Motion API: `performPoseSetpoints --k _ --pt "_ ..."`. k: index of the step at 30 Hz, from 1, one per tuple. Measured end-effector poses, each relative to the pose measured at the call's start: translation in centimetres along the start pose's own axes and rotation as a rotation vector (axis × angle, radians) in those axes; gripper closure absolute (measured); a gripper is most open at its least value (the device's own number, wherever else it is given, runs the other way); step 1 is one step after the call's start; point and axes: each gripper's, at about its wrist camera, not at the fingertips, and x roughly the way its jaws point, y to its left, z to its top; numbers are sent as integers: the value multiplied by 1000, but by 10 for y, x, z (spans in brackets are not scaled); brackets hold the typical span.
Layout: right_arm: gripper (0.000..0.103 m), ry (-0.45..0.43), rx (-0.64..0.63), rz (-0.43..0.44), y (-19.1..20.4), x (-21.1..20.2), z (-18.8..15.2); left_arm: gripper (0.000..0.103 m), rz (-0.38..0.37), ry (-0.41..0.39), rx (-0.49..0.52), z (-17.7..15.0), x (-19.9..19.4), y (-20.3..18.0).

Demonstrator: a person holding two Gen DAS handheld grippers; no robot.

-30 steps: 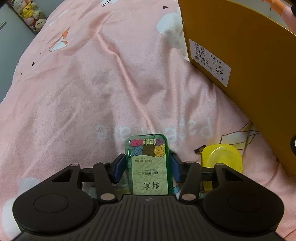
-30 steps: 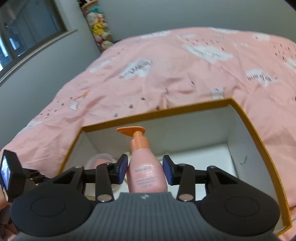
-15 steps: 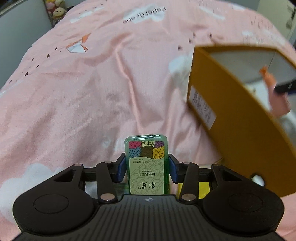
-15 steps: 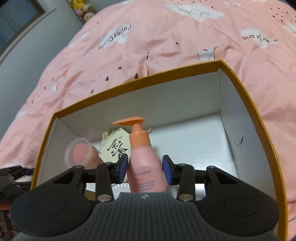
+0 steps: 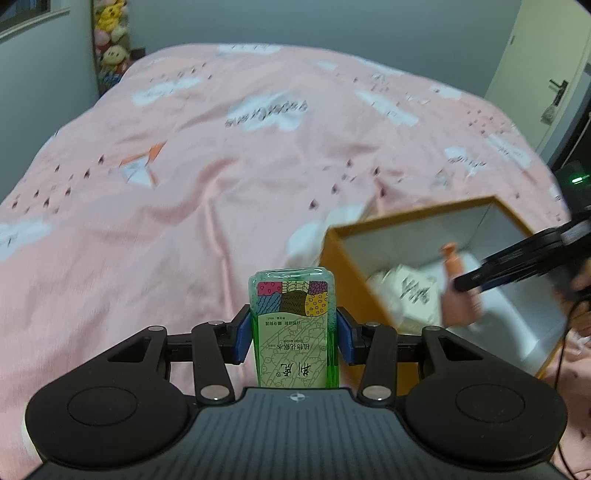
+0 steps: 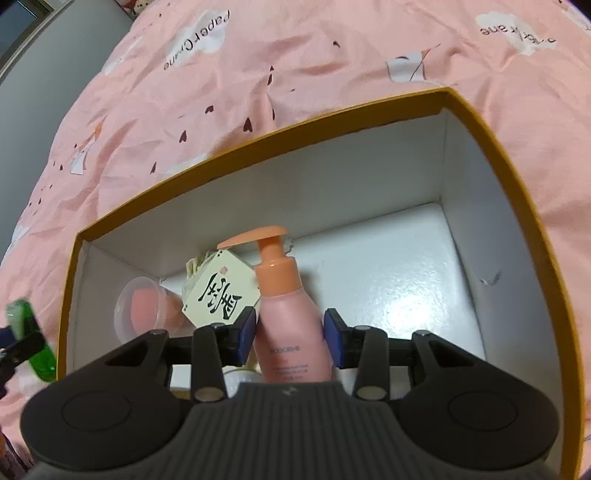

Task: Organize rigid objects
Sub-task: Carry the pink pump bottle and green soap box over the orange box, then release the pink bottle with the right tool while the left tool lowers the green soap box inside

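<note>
My left gripper (image 5: 293, 338) is shut on a green bottle (image 5: 291, 295) with a patchwork label, held upright above the pink bedspread. To its right lies an open orange box (image 5: 354, 295) with a white inside. My right gripper (image 6: 290, 332) is shut on a pink pump bottle (image 6: 284, 306) with an orange pump, inside the box (image 6: 258, 142) over its floor. The left wrist view shows that bottle (image 5: 458, 306) low in the box. The green bottle (image 6: 26, 332) shows left of the box in the right wrist view.
In the box's left part lie a clear cup (image 6: 147, 306) with pink contents and a cream tag (image 6: 221, 295) with a black character. The box floor (image 6: 406, 280) on the right is bare. Plush toys (image 5: 110, 33) stand far left, a door (image 5: 554, 92) far right.
My left gripper has risen and tilted up with the green bottle; the yellow lid beside it has left view. My right gripper has sunk into the box with the pink bottle.
</note>
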Motion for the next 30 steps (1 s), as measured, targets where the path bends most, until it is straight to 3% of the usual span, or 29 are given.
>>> performPoseSetpoints --k 9,15,21,26,30 --pt "61 -9 30 -10 3 5 5 51 -78 -33 22 25 -13 -18" --pt "83 7 -2 18 0 5 -1 51 -116 -27 52 35 -6 -42" --pt "80 -83 -112 6 5 -21 -14 51 -167 1 80 40 6 -70" --pt "80 -153 -225 -16 7 -50 -33 51 -254 49 84 42 27 -100" --pt "80 -229 -295 -86 3 -73 -42 51 -312 100 75 40 51 -125"
